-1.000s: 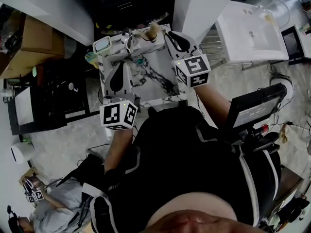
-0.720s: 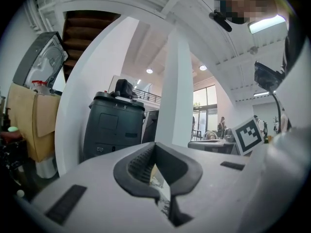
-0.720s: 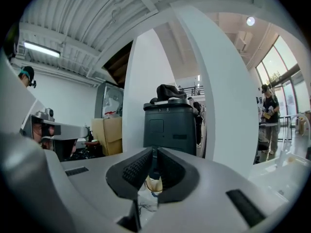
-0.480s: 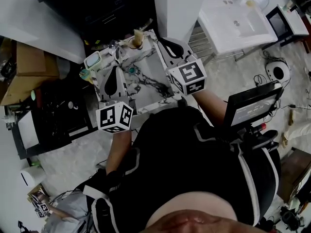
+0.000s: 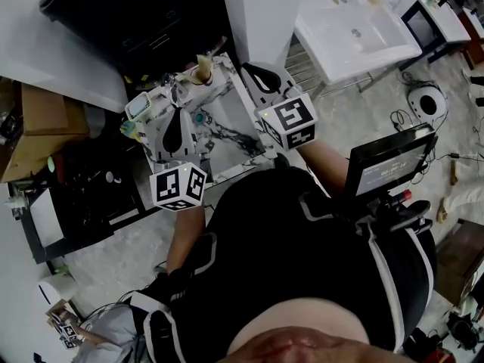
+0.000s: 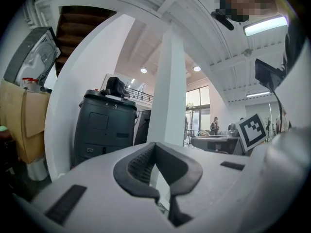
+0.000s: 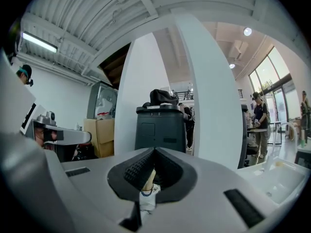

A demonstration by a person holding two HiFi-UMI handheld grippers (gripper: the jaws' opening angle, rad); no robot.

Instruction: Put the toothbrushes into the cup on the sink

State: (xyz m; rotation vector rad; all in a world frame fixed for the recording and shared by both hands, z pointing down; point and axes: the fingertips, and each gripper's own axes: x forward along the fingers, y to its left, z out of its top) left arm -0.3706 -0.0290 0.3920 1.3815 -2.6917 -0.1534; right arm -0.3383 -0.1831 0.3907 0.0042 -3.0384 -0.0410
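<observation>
Since the sink (image 5: 231,136) has the left gripper (image 5: 176,116) at its eight o'clock and the right gripper (image 5: 249,71) at two, both pinched shut on nothing, the right's jaws just closed, open one before reaching. The cup (image 5: 140,106) stands at ten, and a teal piece (image 5: 198,117), perhaps a toothbrush, lies near centre.

I find no legible word, brand or number in any view. My left marker cube (image 5: 179,187) and right marker cube (image 5: 287,121) carry only black-and-white square code patterns, not text. The monitor (image 5: 387,170) shows pale lines and the dark bin (image 7: 160,125) two small pale marks, all too small to read.
</observation>
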